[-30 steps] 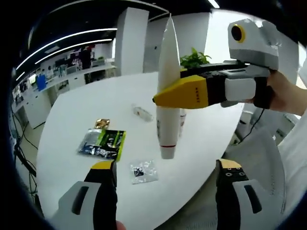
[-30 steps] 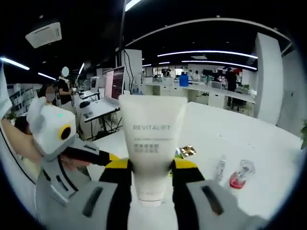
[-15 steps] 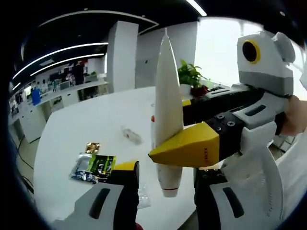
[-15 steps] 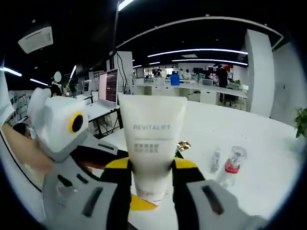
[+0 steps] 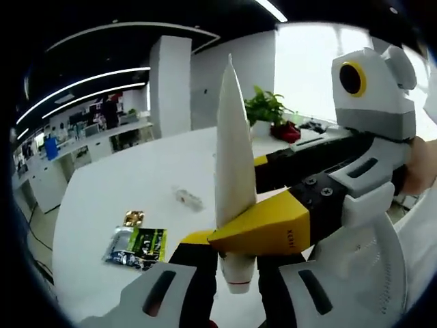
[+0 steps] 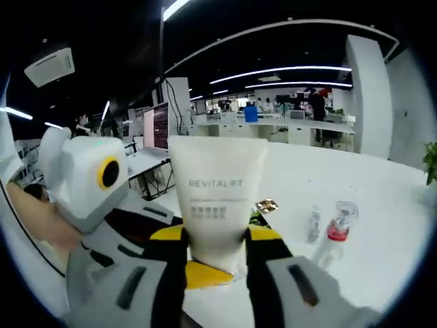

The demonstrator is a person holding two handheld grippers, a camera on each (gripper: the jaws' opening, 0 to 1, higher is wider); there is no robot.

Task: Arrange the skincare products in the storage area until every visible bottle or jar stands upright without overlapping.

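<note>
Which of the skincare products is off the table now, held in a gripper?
The white Revitalift tube, clamped in the right hand-held gripper; the red-liquid bottle and small vial rest on the white table.

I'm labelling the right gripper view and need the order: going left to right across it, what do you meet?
Left gripper → white Revitalift tube → gold sachet → small clear bottle → bottle with red liquid.
</note>
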